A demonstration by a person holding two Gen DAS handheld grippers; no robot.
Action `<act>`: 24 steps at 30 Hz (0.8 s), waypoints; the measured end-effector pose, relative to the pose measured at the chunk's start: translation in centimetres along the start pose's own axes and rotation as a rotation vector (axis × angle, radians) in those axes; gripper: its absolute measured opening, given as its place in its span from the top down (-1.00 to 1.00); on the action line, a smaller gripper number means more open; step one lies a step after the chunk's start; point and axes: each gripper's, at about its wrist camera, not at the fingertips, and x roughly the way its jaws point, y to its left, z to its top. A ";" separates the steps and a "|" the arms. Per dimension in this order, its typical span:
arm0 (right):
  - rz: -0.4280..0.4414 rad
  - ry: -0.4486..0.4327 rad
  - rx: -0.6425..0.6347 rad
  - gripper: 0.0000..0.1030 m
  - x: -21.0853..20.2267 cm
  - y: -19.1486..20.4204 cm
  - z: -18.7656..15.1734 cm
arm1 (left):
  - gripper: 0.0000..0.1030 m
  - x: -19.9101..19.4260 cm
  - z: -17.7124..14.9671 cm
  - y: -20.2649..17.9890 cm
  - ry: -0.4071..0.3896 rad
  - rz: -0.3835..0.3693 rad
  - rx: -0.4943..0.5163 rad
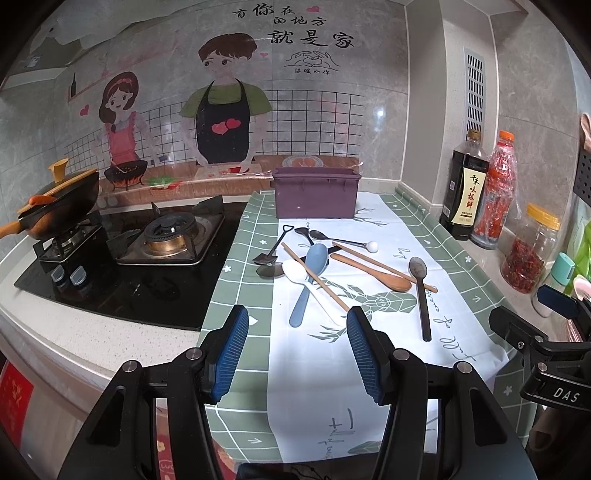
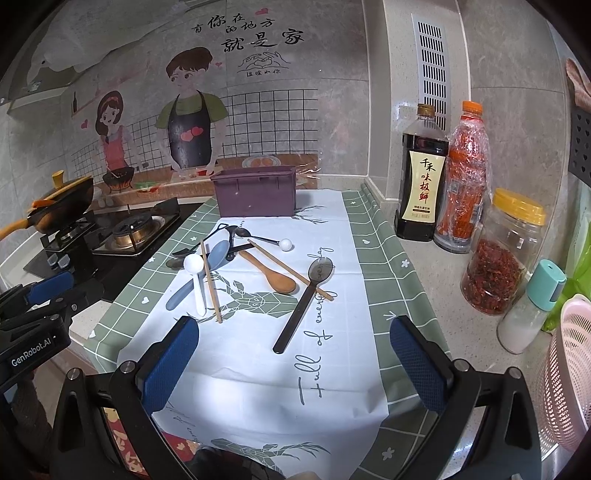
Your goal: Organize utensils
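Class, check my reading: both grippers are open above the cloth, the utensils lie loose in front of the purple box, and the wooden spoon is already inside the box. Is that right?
Not quite. The wooden spoon is not in the purple box; it lies on the cloth among the other utensils, as the right wrist view shows. The left gripper and right gripper are indeed open.

Wall sticker (image 1: pixel 295 33): I read "有你在的地方就是家"
Soy bottle (image 2: pixel 422 181): "千禾 味极鲜"
Cloth (image 2: pixel 314 332): "Full of"
Left gripper (image 2: pixel 29 360): "GenRobot.AI"
Right gripper (image 1: pixel 565 395): "DAS"
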 end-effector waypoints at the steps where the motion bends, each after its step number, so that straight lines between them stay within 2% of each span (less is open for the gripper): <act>1: 0.001 0.001 0.000 -1.00 0.0 0.0 0.0 | -0.09 0.0 0.0 0.0 0.000 0.000 0.000; 13: 0.001 0.001 0.000 -1.00 0.1 -0.1 0.0 | -0.09 0.2 0.2 -0.2 0.000 0.002 0.015; 24: -0.009 -0.048 -0.027 -1.00 0.8 0.1 3.0 | -0.09 2.4 3.7 0.8 0.025 -0.024 -0.041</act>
